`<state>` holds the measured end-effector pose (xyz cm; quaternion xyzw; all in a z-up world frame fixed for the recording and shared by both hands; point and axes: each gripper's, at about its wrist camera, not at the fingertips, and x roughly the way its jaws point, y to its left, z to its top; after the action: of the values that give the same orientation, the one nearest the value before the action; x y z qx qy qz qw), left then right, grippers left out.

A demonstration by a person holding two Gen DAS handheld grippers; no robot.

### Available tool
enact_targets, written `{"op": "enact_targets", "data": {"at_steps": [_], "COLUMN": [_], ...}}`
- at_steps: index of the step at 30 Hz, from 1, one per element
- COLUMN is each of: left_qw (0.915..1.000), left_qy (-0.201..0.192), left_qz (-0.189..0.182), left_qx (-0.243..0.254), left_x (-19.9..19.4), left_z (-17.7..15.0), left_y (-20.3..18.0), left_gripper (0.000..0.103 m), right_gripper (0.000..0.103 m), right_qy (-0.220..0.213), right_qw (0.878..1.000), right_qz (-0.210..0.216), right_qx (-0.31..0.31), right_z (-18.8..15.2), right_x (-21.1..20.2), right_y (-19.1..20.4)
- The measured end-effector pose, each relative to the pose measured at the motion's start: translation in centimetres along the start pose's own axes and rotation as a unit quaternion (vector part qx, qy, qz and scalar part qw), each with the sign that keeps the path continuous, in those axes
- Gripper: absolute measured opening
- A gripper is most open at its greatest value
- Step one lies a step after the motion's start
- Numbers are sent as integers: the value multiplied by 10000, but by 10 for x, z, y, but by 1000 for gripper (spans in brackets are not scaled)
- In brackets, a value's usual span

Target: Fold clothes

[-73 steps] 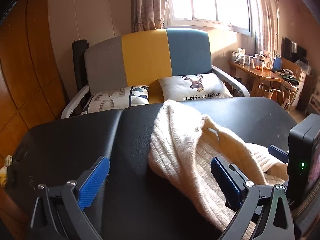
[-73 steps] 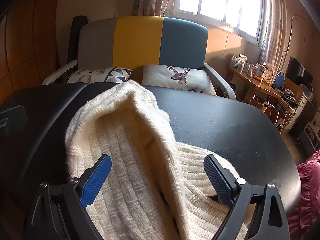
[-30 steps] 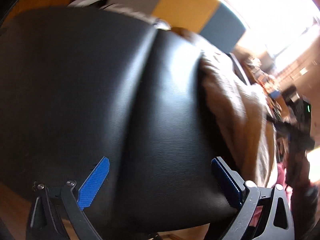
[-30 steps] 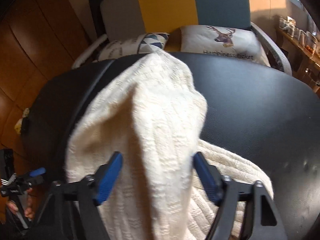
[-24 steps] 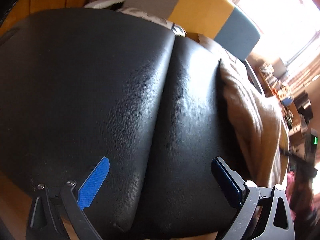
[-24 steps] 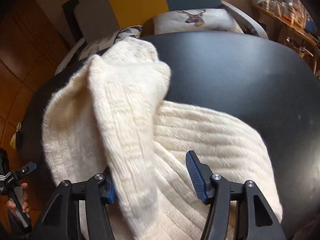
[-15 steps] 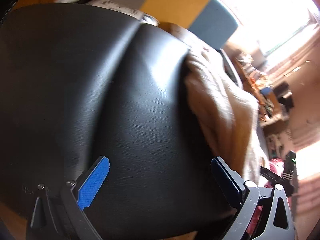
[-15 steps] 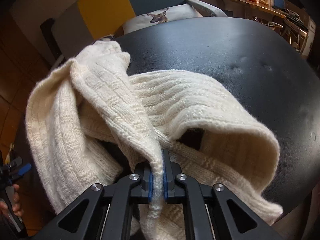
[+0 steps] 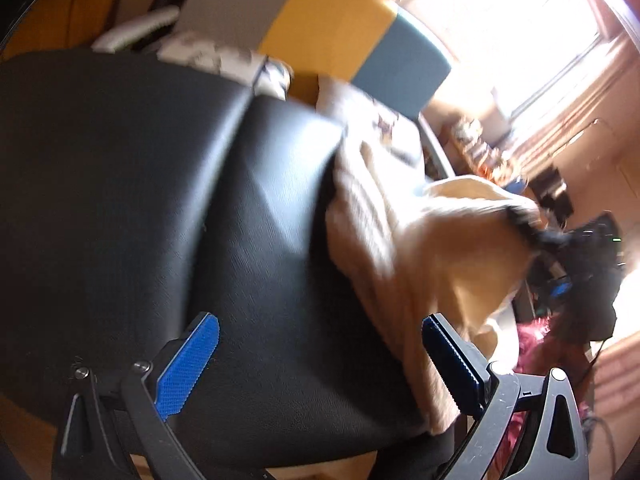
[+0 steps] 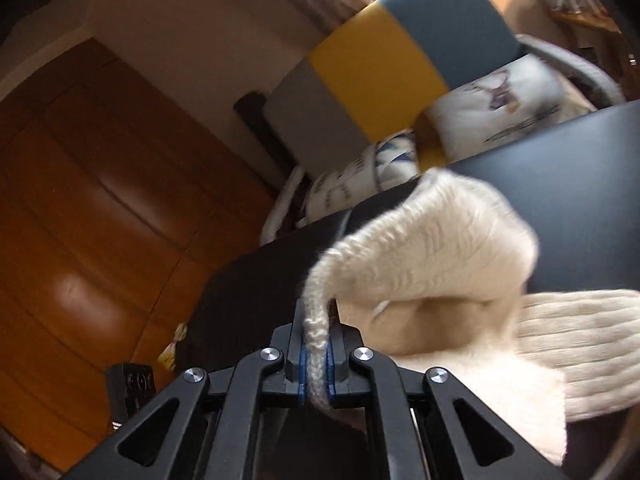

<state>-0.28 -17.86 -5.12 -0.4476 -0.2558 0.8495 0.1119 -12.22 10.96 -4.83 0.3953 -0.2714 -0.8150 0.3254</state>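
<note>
1. Right wrist view: the right claw (image 10: 316,354) is clamped on a knitted edge of the cream sweater (image 10: 432,280), the yarn pinched between the two blue pads (image 10: 302,364). From that pinch the garment rises ahead and off to the claw's right, then falls onto the black tabletop (image 10: 560,168).

2. Left wrist view: the left claw (image 9: 320,364) has its blue fingers (image 9: 188,364) wide apart with nothing between them; only bare tabletop (image 9: 120,200) lies ahead of it.

3. The relation that matters: seen from the left claw, the sweater (image 9: 400,240) lies ahead and to its right, its long axis running away from the claw along the tabletop's right side, with the near end draping past the right finger over the front edge. The right claw already has the cloth; the left is the free one and sits just beside the near hem.

4. As a judgement, the fold has hardly begun: the sweater is bunched rather than spread. A second grip by the left claw on the near edge to its right would let the piece be stretched flat.

5. This frame is motion-blurred, so which part of the garment is held cannot be told.

6. Containers: none are in play. Beyond the tabletop stands a sofa (image 10: 380,64) with a deer-print cushion (image 10: 512,100) on its seat.
</note>
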Motion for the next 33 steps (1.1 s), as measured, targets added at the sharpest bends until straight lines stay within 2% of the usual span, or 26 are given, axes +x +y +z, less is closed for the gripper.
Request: {"op": "enact_targets", "data": {"at_steps": [1,2,3,5,8,11,15,17,19,21,22,24,27,30,31,32,33], "left_qw": [9999,9996,9994,9988,9950,9877,9725,9666,9602,9471,9432,9461,9681,9805,9808,9768,9691], "left_qy": [-130,-247,-332,-470,-544,-420,-298,-235,-226,-306,-258,-44,256,70,-19,-85,-126], "left_qz": [-44,-83,-90,81,343,391,793,1080,1264,1787,1938,2045,1707,1346,1252,1287,1416], "left_qx": [-45,-86,-90,117,765,1458,2169,2311,2479,2649,2687,2511,1819,1427,1497,1712,2019], "left_x": [-10,-20,-27,-31,-32,-22,23,43,59,75,85,94,93,81,75,72,74], "left_z": [4,9,14,21,24,20,30,41,55,67,72,79,81,73,68,62,56], "left_y": [3,6,6,-2,-27,-58,-94,-98,-98,-91,-85,-62,-24,-10,-14,-22,-31], "left_gripper": [103,103,103,103,103,103,103,103,103,103,103,103,100,99,99,99,99], "right_gripper": [13,26,28,28,28,28,33,38,40,40,40,40,40,40,40,40,40], "right_qy": [235,469,739,1105,1251,973,410,226,130,142,200,261,285,276,266,232,200], "right_qw": [9995,9979,9950,9902,9887,9923,9981,9972,9933,9878,9851,9811,9792,9789,9789,9791,9792], "right_qz": [212,424,621,714,719,686,-14,-484,-1073,-1526,-1693,-1905,-1982,-1973,-1964,-1944,-1926], "right_qx": [60,159,249,466,412,331,462,532,414,286,243,238,322,454,502,554,605], "right_z": [-9,-18,-27,-45,-64,-74,-81,-85,-90,-93,-95,-95,-86,-73,-67,-61,-57], "right_x": [26,50,71,97,94,52,-15,-41,-56,-61,-59,-57,-69,-69,-67,-63,-61], "right_y": [8,13,16,16,11,-3,-38,-54,-63,-70,-73,-80,-110,-122,-126,-130,-133]}}
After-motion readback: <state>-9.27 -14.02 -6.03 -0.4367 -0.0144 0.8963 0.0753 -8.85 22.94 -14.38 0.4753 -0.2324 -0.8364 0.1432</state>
